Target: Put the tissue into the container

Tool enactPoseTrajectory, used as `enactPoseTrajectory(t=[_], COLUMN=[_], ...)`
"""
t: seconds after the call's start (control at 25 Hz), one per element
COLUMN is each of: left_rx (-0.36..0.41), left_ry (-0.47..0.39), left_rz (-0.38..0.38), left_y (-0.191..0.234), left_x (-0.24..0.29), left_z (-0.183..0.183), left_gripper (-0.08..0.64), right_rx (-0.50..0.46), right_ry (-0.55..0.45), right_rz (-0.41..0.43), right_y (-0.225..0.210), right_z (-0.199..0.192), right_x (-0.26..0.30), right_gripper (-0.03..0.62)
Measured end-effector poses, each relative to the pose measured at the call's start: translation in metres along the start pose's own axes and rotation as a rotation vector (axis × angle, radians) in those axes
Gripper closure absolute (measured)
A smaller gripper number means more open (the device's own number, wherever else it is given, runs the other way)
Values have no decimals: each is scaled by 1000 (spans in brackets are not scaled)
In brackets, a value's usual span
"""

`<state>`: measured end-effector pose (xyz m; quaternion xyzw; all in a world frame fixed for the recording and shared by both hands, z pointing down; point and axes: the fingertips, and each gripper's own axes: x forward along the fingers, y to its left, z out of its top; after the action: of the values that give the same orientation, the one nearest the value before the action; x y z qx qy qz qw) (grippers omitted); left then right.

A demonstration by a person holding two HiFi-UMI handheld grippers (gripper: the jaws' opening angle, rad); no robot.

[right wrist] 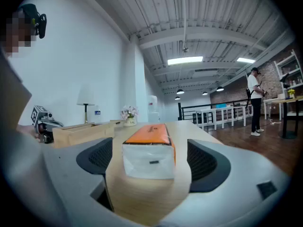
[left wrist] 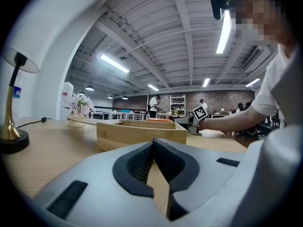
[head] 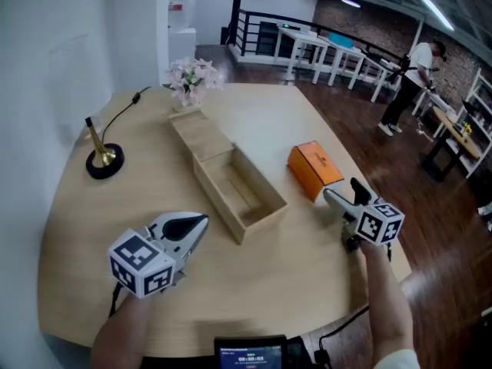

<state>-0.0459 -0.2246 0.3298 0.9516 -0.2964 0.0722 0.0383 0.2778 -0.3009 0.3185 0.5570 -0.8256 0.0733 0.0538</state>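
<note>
The tissue pack [head: 315,170], orange with a white end, lies on the round wooden table [head: 307,283] to the right of the open wooden container [head: 238,187]. My right gripper [head: 332,197] stands open just behind the pack's near end. In the right gripper view the pack [right wrist: 147,157] sits at the mouth of the wide jaws, and the pads are apart from it. My left gripper [head: 198,225] rests near the container's front end, shut with nothing in it. In the left gripper view its pads [left wrist: 142,162] meet at the tips, and the container [left wrist: 142,132] stands straight ahead.
A brass lamp [head: 102,160] with a black base stands at the far left. A vase of flowers [head: 190,83] sits behind the container's flat lid [head: 201,135]. The table's front edge is close to both hands. A person [head: 407,83] stands far off among white desks.
</note>
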Motion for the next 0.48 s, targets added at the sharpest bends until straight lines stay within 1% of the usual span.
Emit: enactPoseTrajectory(t=[0.08,0.2,0.32,0.4,0.48], left_rx=[-2,-1,1,1,1], left_ry=[2,4,6,6,5], left_rz=[-3,-5,-9,-11,-12], left_y=[-1,-1,-1,-2,-3], left_x=[0,-1,0,0,1], left_z=[-1,-1,-1,-1,-1], left_gripper=[554,554,554,554,554], right_rx=[5,-49,-107,-148,-170], right_ry=[-10,23,103,173,233], right_rz=[4,11,39,33,26], right_y=[-2,-1,1,1,-2], right_z=[6,16,15,14,13], right_x=[1,14,40,55,66], right_gripper=[92,92,92,91,91])
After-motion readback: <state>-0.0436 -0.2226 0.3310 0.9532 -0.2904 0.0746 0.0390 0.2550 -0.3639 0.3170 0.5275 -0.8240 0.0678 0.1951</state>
